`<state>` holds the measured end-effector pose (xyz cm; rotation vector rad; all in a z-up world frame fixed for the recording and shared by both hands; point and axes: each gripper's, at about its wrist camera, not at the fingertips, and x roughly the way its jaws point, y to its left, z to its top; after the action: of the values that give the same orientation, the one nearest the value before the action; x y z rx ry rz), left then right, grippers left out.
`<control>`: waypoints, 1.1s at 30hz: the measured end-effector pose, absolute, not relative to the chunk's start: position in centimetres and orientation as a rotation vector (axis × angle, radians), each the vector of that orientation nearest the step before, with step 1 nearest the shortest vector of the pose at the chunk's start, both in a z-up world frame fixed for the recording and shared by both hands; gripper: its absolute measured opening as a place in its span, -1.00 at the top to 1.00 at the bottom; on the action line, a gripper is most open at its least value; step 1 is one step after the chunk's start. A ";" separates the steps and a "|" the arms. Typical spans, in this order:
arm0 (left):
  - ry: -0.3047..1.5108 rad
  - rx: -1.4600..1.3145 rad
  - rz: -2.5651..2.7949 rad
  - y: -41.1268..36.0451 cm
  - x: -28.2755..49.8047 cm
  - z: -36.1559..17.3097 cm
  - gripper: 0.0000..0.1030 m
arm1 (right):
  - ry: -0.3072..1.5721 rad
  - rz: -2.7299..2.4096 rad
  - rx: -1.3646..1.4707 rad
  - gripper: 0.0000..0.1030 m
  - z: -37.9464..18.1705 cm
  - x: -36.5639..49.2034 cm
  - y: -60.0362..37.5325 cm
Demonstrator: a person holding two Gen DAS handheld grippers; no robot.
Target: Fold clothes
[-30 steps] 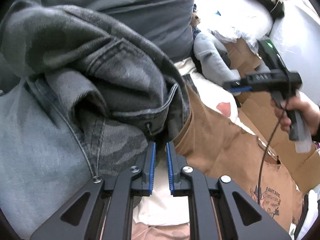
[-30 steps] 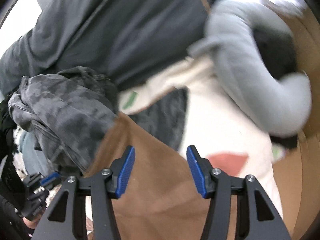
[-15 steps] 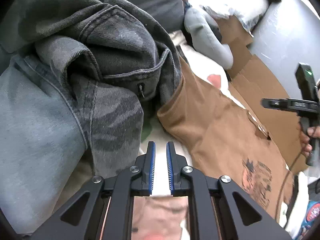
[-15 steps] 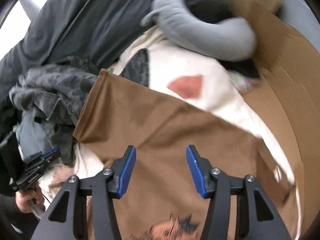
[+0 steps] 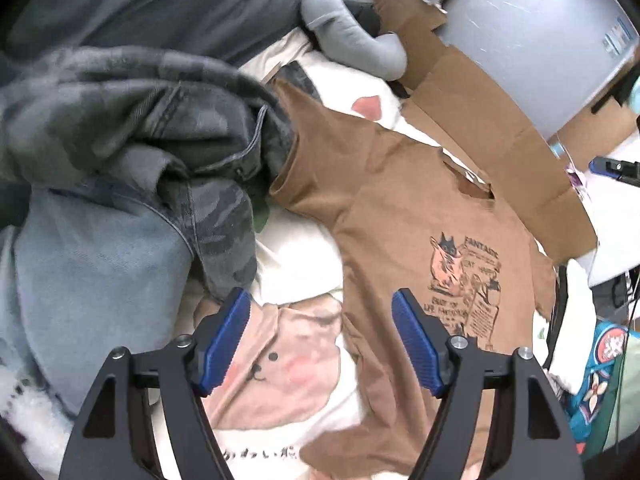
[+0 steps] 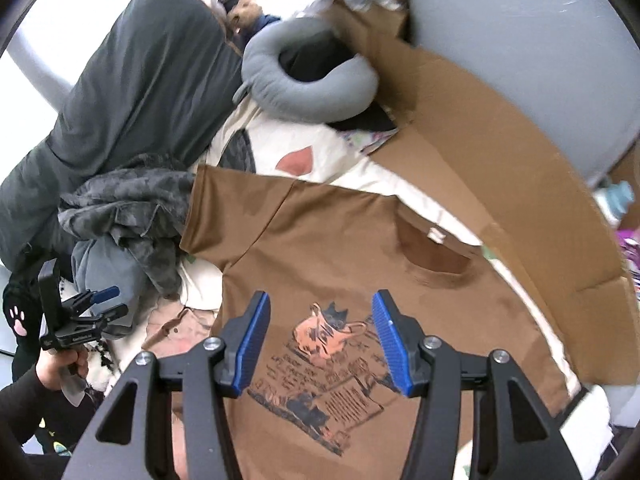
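Note:
A brown T-shirt [image 5: 400, 200] [image 6: 320, 240] with a cat print lies spread flat on a cream blanket, its collar toward the cardboard. My left gripper [image 5: 320, 320] hangs above the shirt's near sleeve side and a cream cloth with a bear face [image 5: 280, 368]; its jaws are opening and nothing is between them. My right gripper [image 6: 320, 332] hovers over the shirt's print, open with nothing held. The left gripper [image 6: 102, 300] also shows in the right wrist view, held by a hand at the lower left.
A heap of camouflage and blue denim garments [image 5: 140, 140] [image 6: 132, 208] lies left of the shirt. A dark pillow [image 6: 140, 80], a grey neck pillow [image 6: 304, 80] and flattened cardboard [image 6: 500, 140] border the far side. Colourful items [image 5: 600, 360] lie at the right.
My left gripper rose away from the denim heap and its jaws spread apart. My right gripper swung and lifted from the shirt's sleeve end to above the cat print.

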<state>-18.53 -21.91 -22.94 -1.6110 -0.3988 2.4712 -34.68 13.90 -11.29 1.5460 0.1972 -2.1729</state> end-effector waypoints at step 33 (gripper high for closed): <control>-0.364 -1.627 2.458 -23.3 -13.7 -3.6 -0.44 | -0.117 -2.491 1.458 -0.13 14.5 -17.4 39.1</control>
<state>-13.68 -23.30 -3.60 -1.6274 -0.3635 2.4579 -17.38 39.06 14.53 1.4584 -0.1172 -2.4911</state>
